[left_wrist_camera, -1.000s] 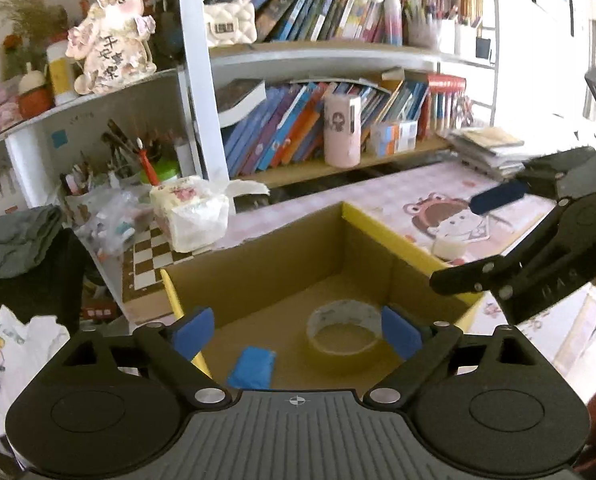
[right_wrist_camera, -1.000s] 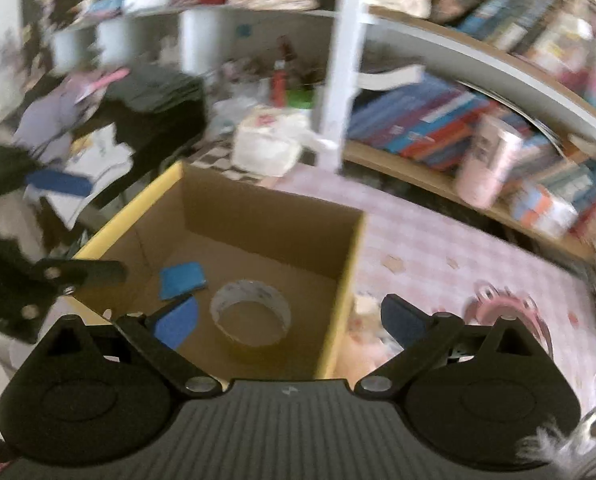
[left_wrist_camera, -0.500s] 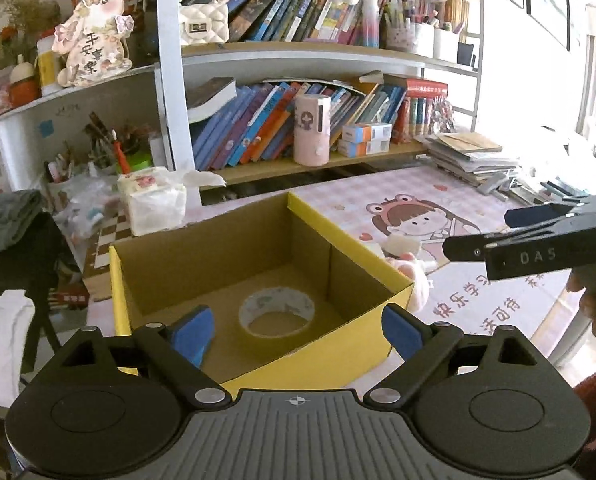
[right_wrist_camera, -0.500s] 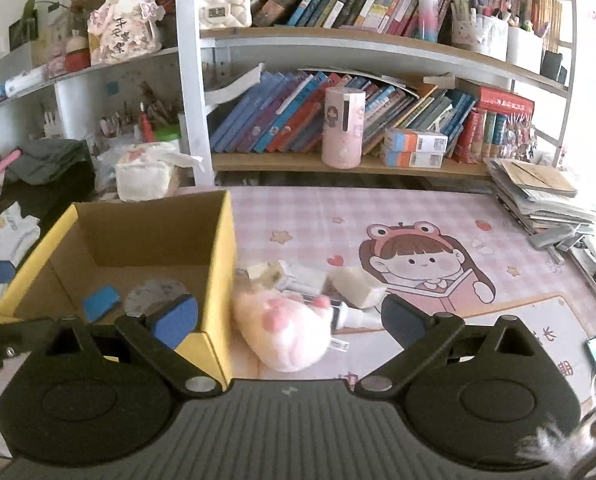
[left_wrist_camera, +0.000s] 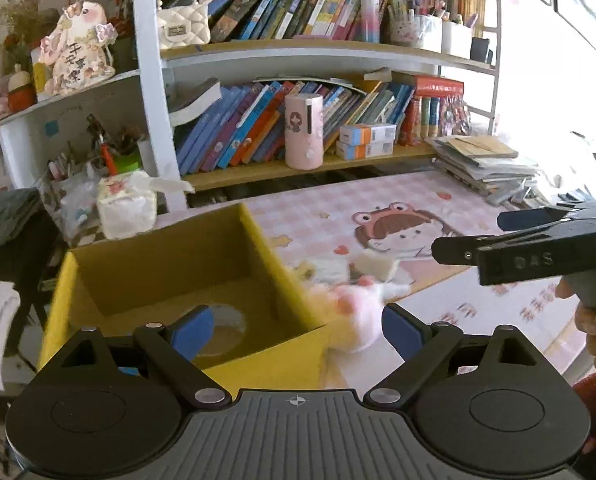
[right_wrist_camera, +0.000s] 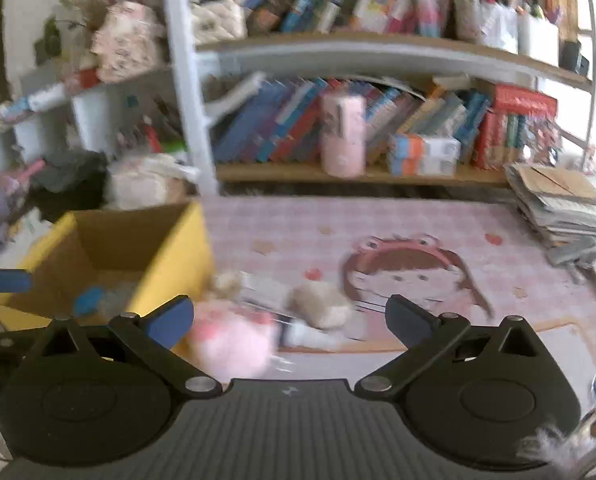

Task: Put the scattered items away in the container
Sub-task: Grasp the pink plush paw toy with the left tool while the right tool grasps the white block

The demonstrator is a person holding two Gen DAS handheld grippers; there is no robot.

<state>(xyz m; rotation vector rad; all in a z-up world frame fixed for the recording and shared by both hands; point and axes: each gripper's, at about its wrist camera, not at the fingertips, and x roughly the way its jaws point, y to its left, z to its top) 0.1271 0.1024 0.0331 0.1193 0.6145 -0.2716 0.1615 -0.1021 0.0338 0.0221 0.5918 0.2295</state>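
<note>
Bookshelves [left_wrist_camera: 298,60] on white uprights fill the background, packed with slanted glossy spines, a quilted white purse and a smooth pink cylinder. Below them the tabletop [left_wrist_camera: 398,200] wears a pink checked mat printed with a cartoon girl in a frog cap. At its left edge stands the container, an open square cardboard box [left_wrist_camera: 257,360] with yellow outer walls and a raw brown inside; a pale roll of tape [left_wrist_camera: 227,322] lies flat on its floor, and a small blue piece [right_wrist_camera: 89,300] shows beside it in the right wrist view. Just right of the box lies a fluffy pink-and-white plush toy [right_wrist_camera: 233,340], with a beige spongy block [right_wrist_camera: 322,306] and some white items near it; blur hides their detail. The left gripper [left_wrist_camera: 293,326] has its blue-padded jaws wide apart over the box's right corner, holding nothing. The right gripper [right_wrist_camera: 289,318] also has its jaws spread wide and empty, above the plush toy.
</note>
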